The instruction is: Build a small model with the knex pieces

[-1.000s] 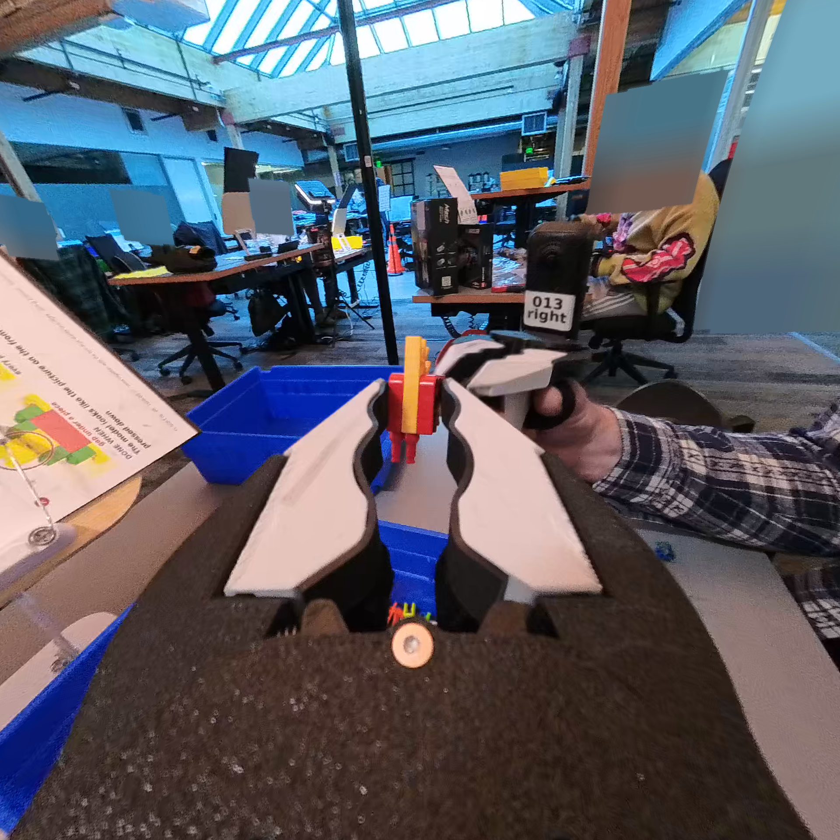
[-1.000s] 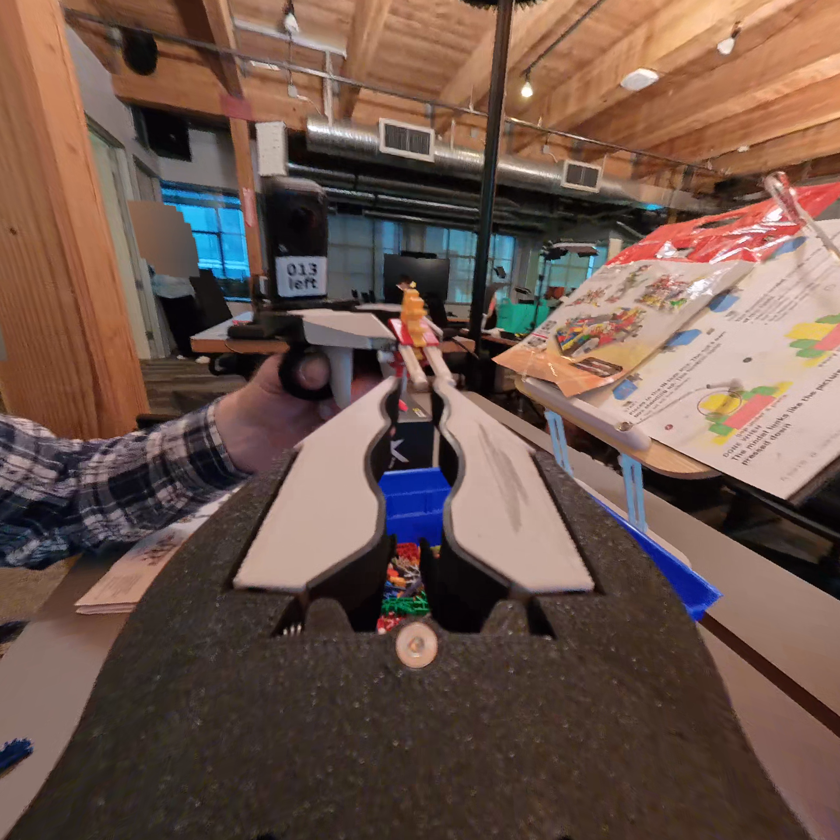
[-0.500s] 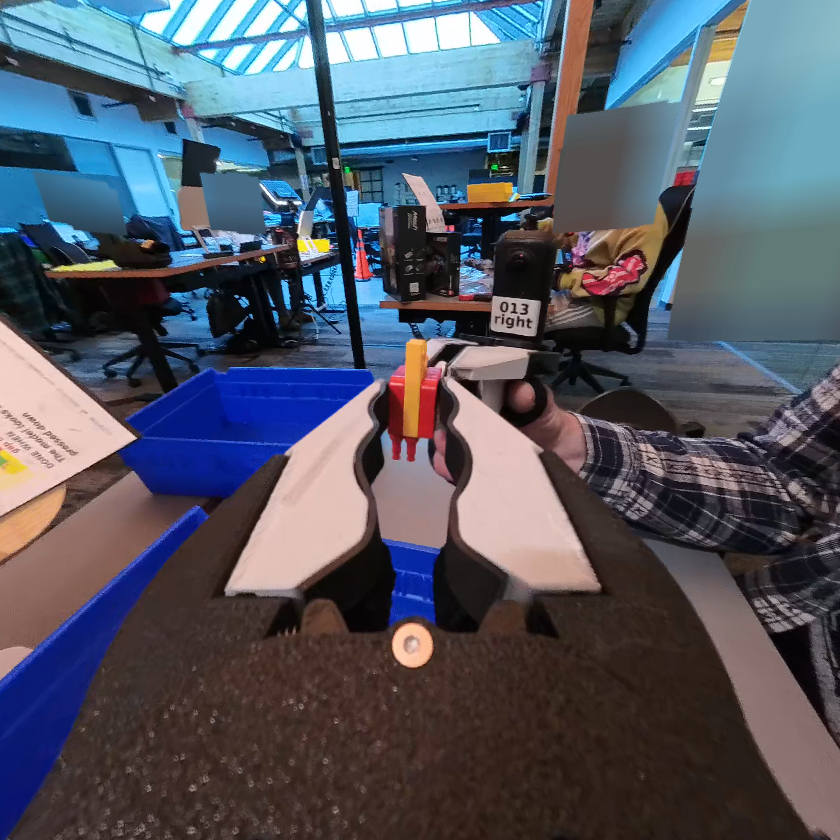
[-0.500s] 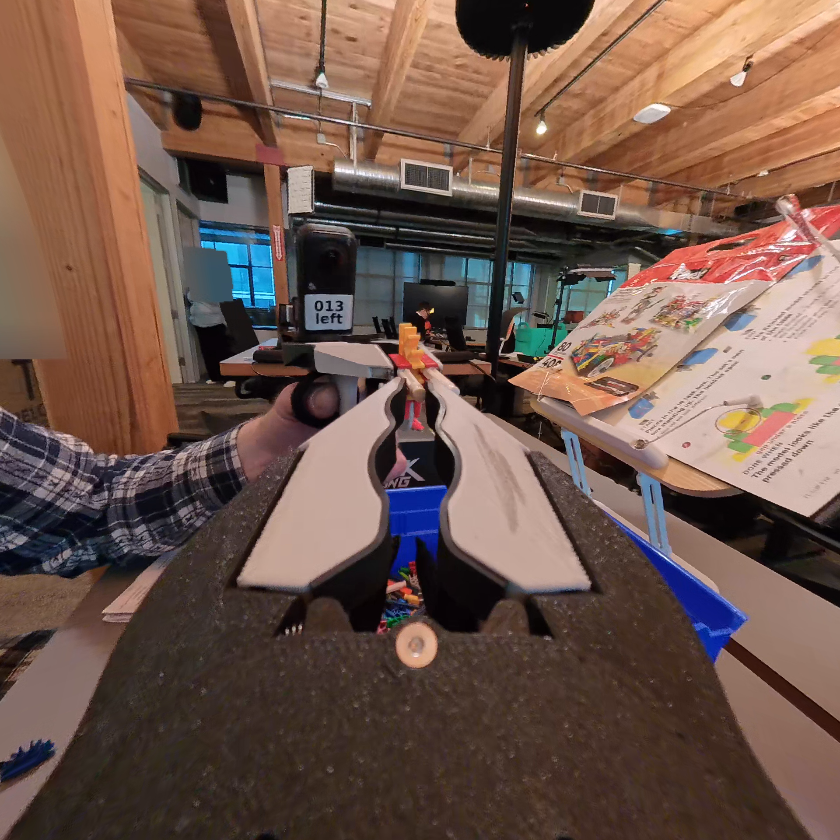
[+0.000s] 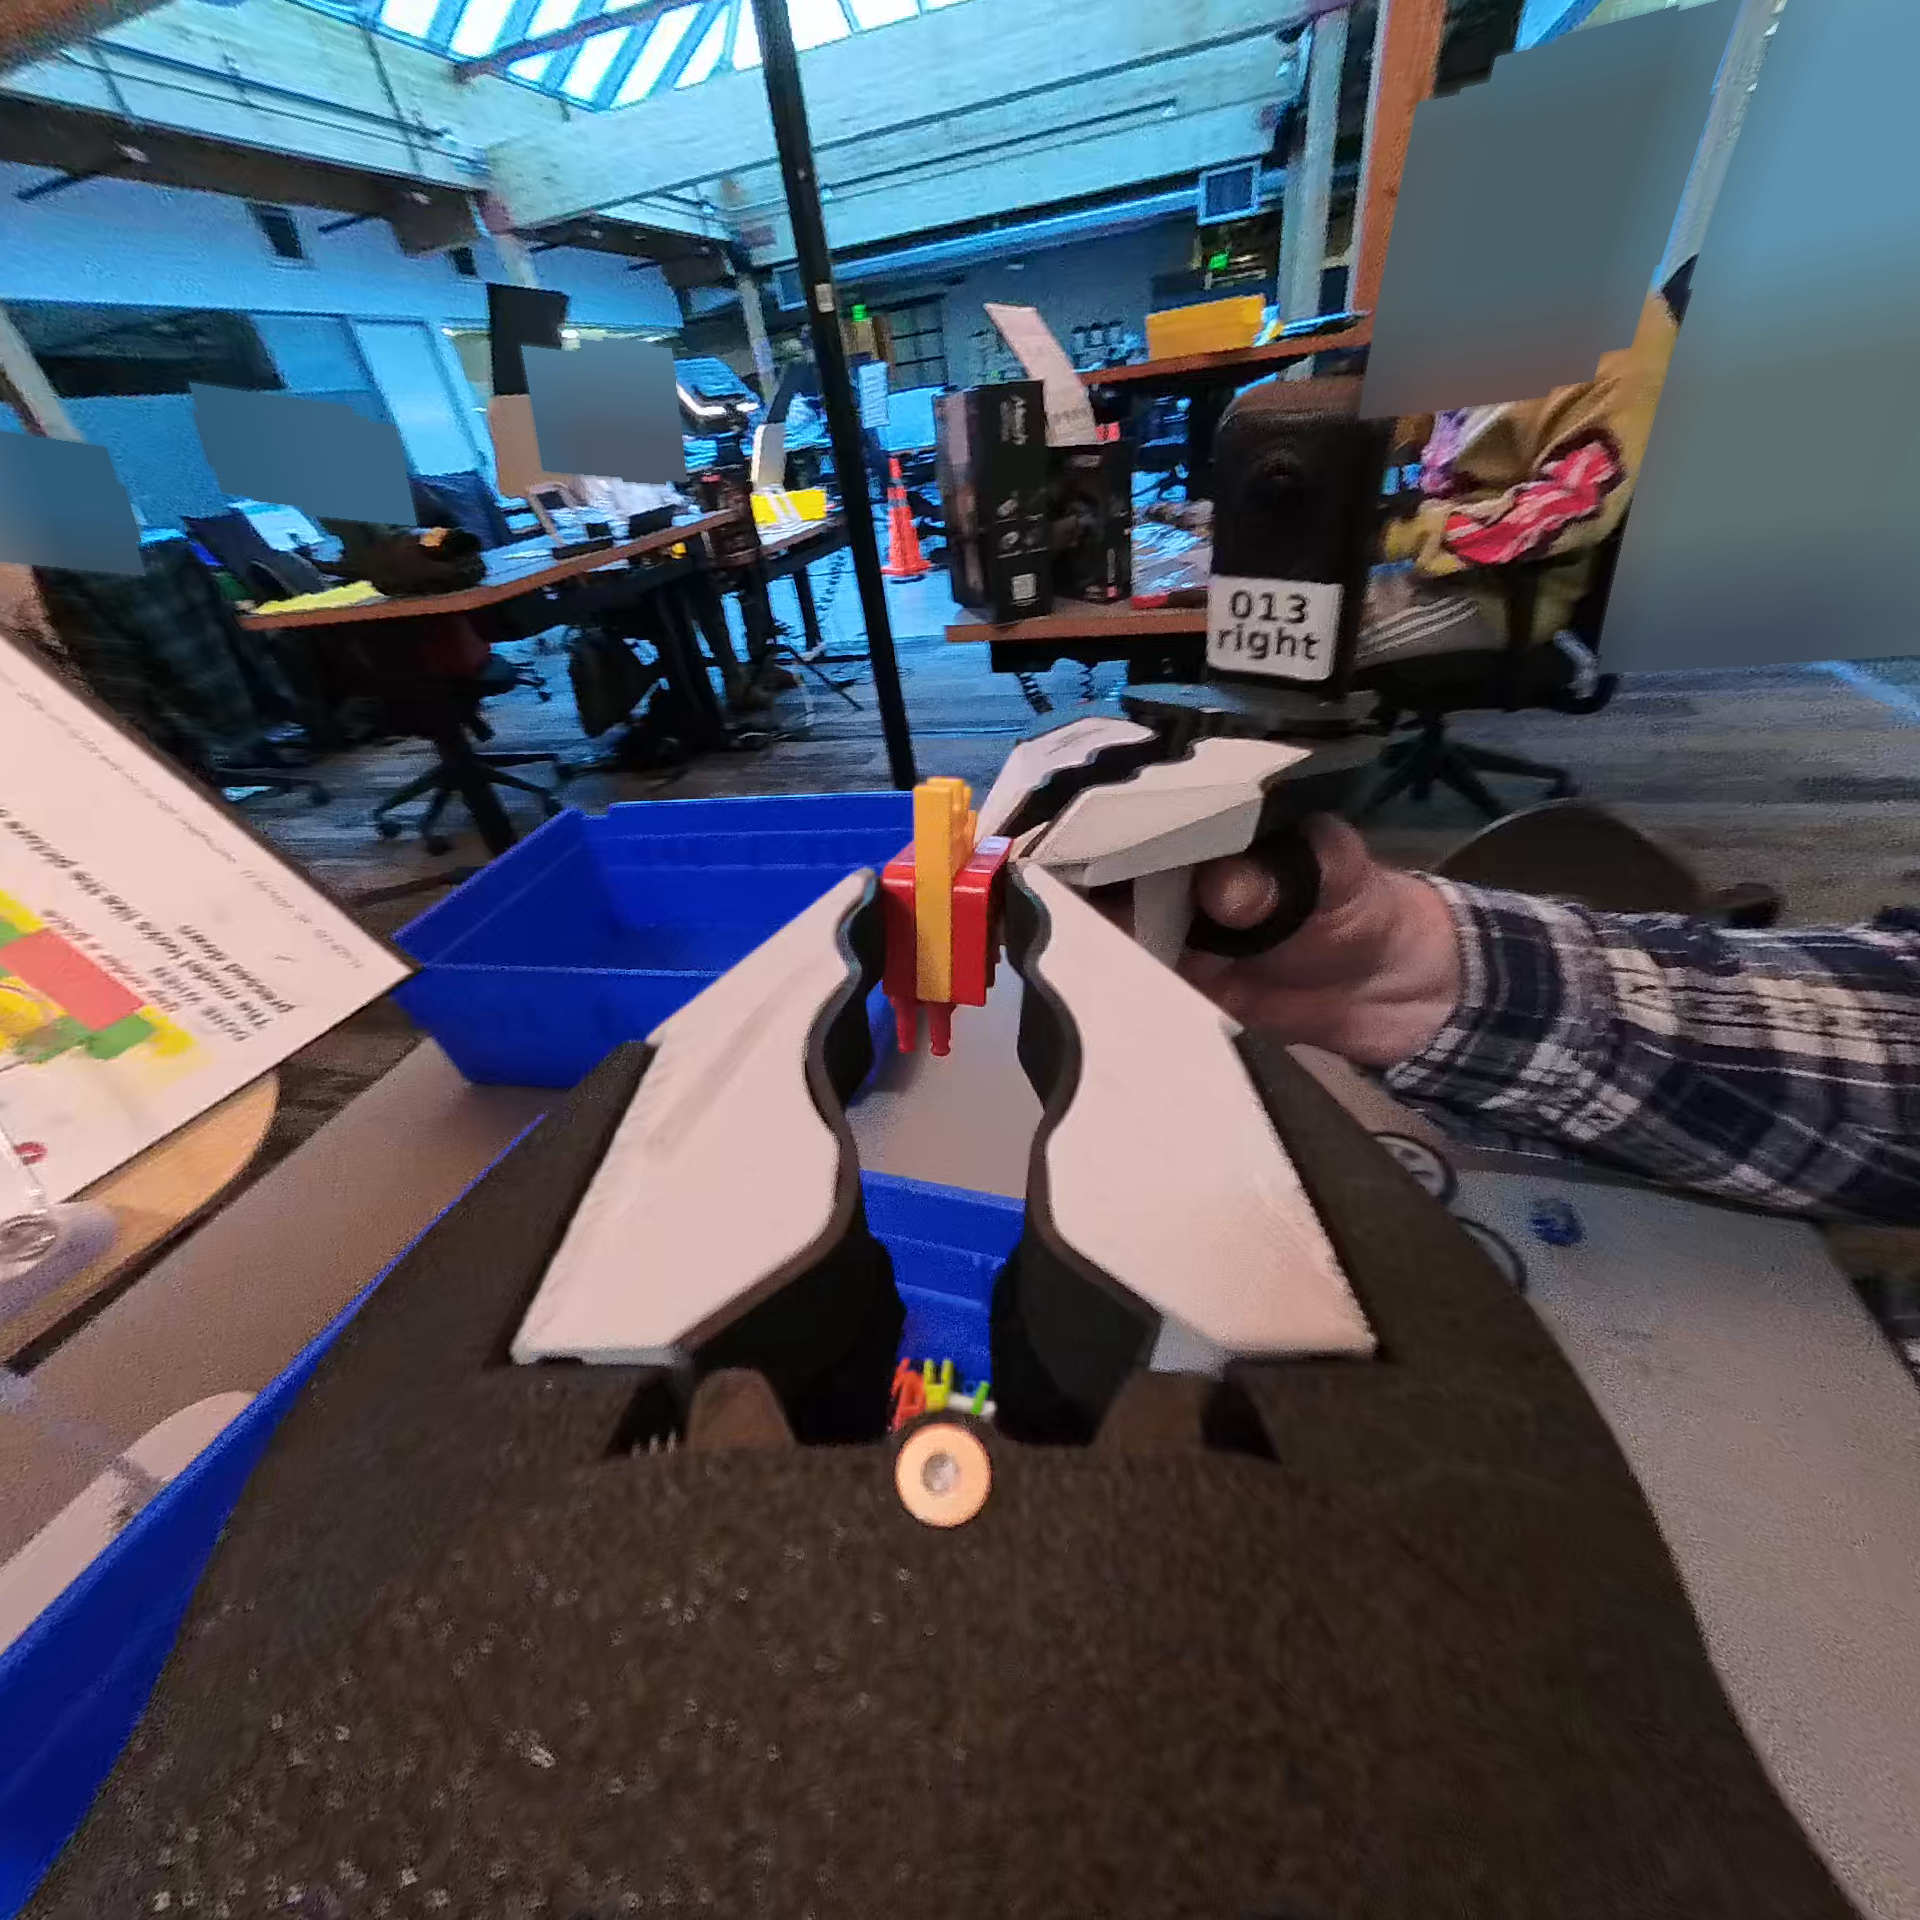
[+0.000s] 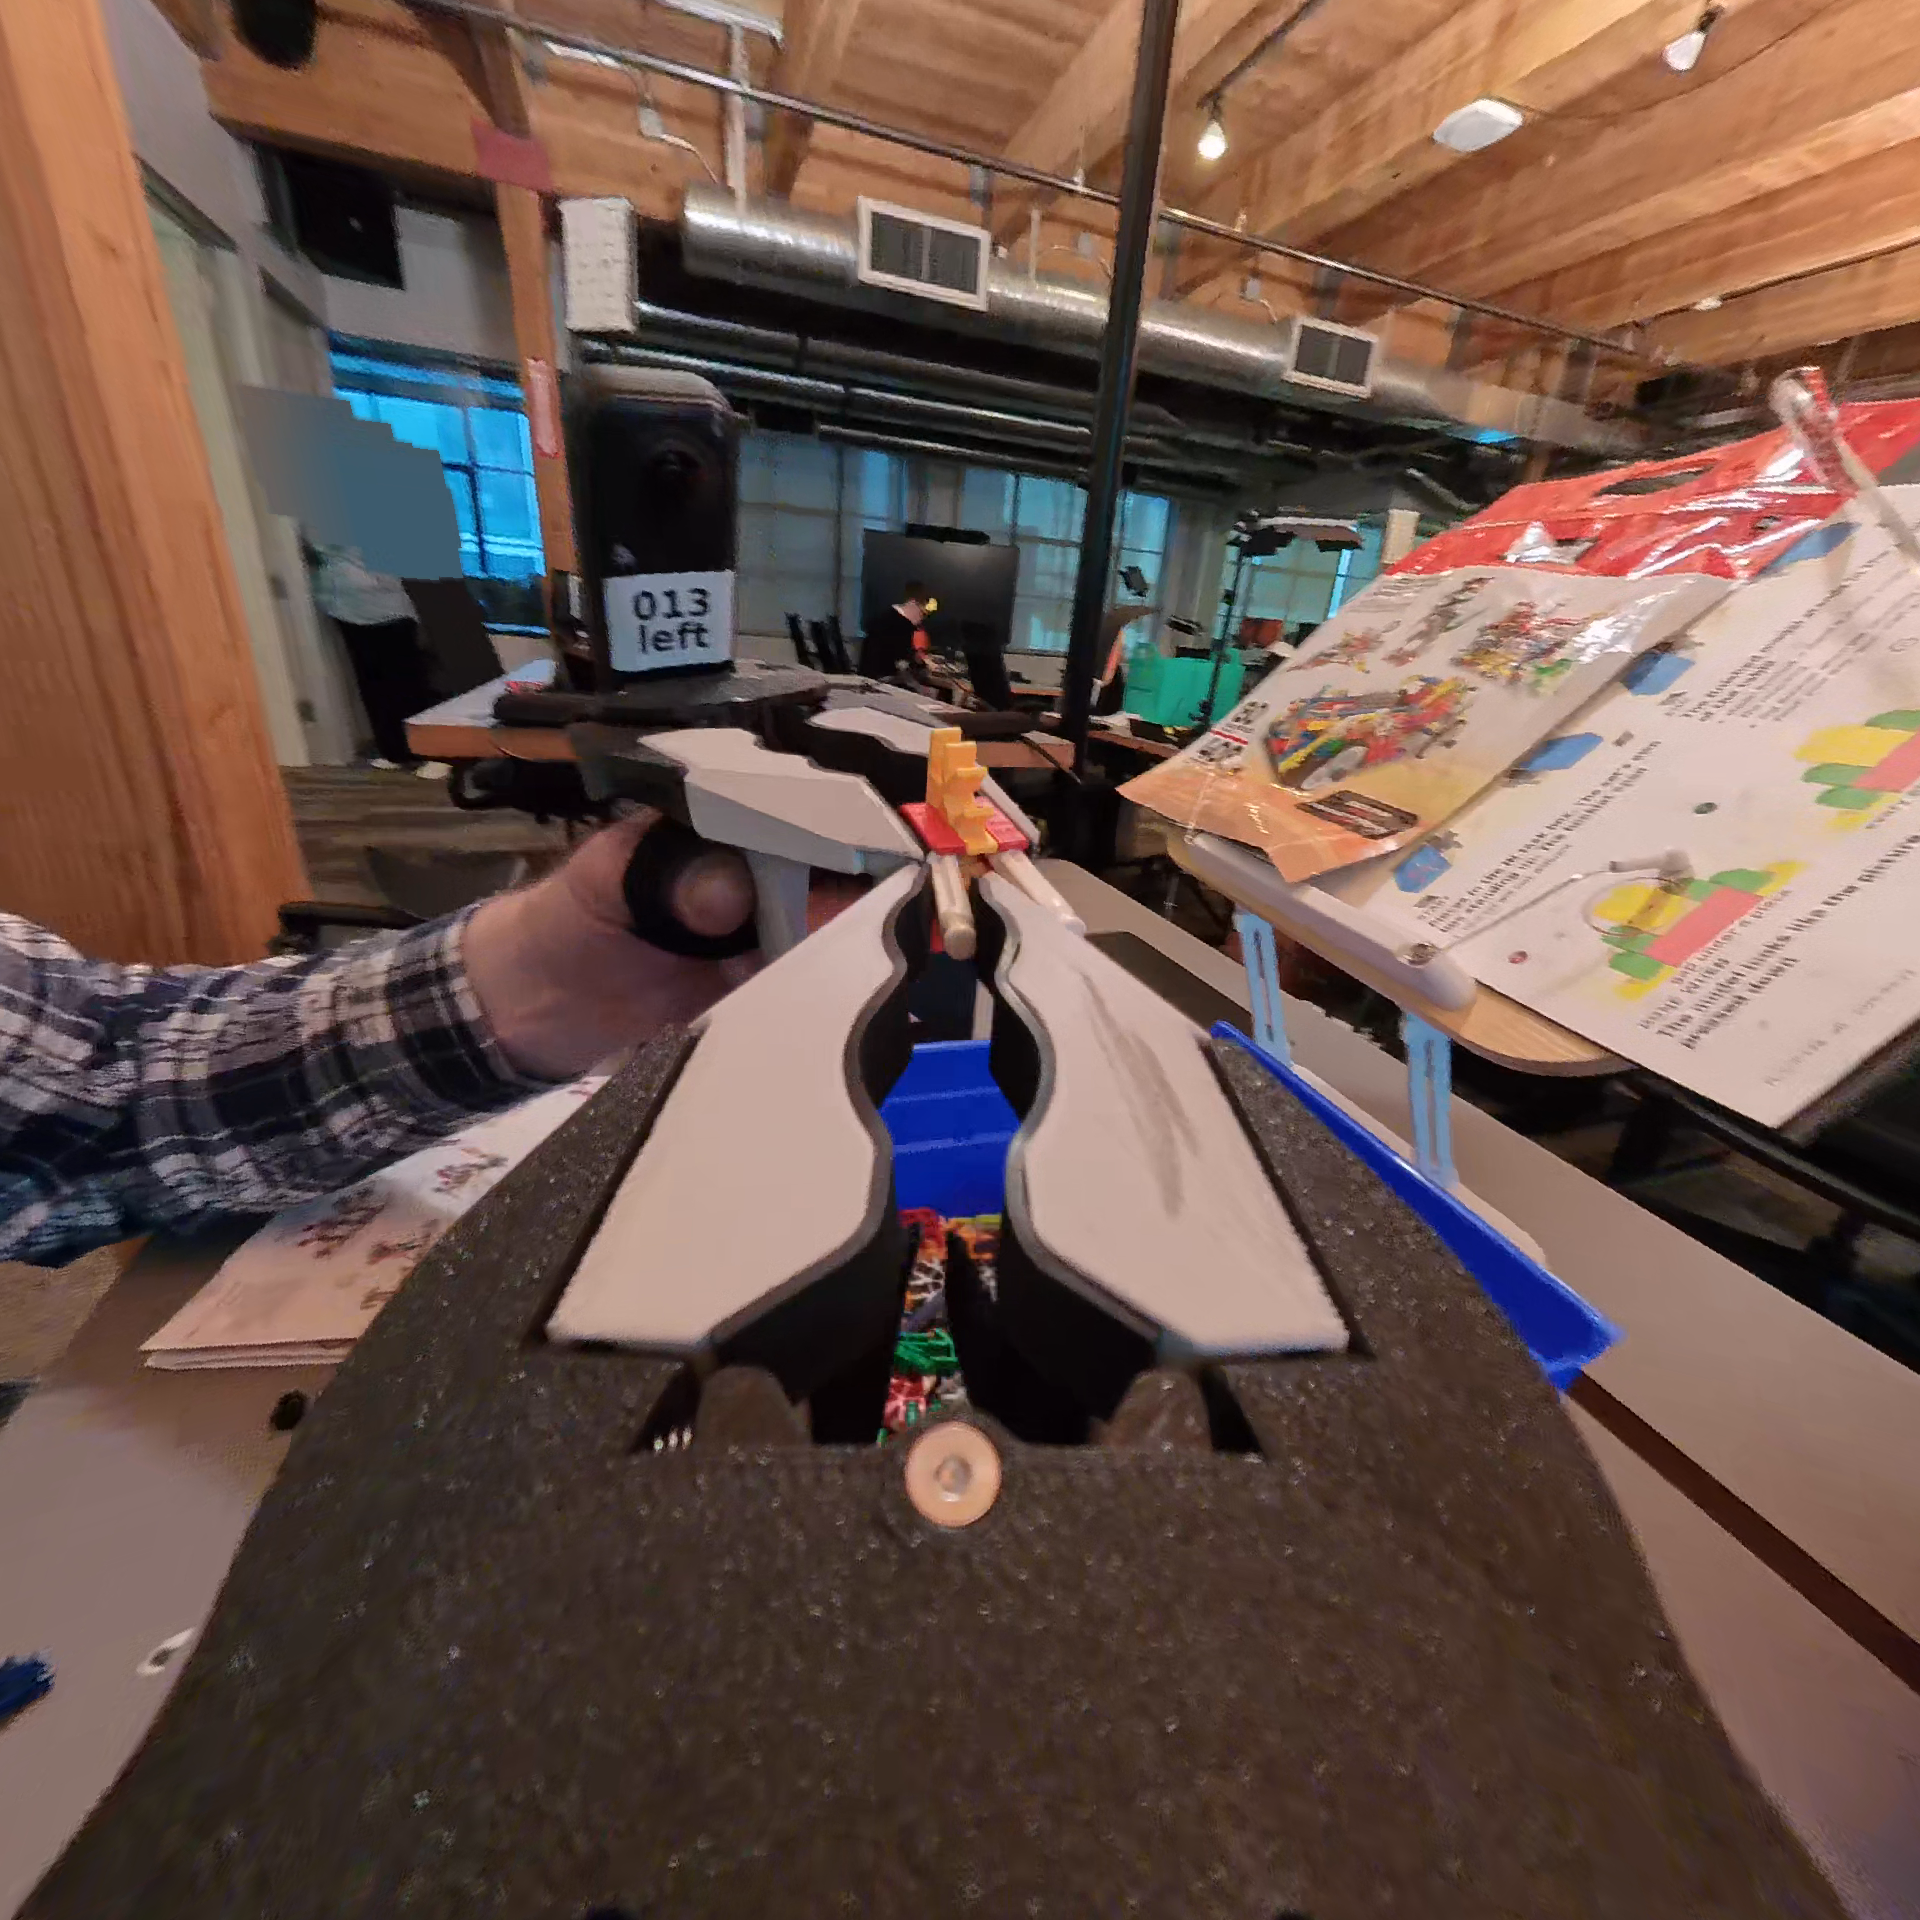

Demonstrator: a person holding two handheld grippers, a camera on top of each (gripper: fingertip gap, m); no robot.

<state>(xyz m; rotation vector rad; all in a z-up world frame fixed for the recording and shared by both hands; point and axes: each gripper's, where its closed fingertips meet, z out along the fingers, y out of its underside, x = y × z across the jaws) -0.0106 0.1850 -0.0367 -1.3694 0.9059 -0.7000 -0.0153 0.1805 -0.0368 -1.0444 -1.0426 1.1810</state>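
Observation:
My left gripper (image 5: 938,883) is shut on a small red and yellow construction piece (image 5: 966,935) and holds it up above the table. Red pegs hang below the piece. My right gripper (image 6: 951,894) is shut on a thin white rod (image 6: 951,920) whose far end meets the red and yellow piece (image 6: 951,779). A second white rod (image 6: 1034,883) sticks out of the piece beside it. In the left wrist view the right gripper (image 5: 1003,831) comes in from the right, its tips against the piece. In the right wrist view the left gripper (image 6: 961,821) comes in from the left.
A blue bin (image 6: 1455,1226) of several coloured parts sits under the grippers. A second blue bin (image 5: 623,904) stands behind it. An instruction sheet on a tilted stand (image 6: 1558,831) is on the right. A paper booklet (image 6: 343,1268) lies on the grey table. A black pole (image 5: 831,416) rises behind. Less than 4 cm separates the two grippers' tips.
The two grippers have come closer together. The white rod now lies between my right fingertips against the piece. The left view has swung back left, and the instruction sheet shows more.

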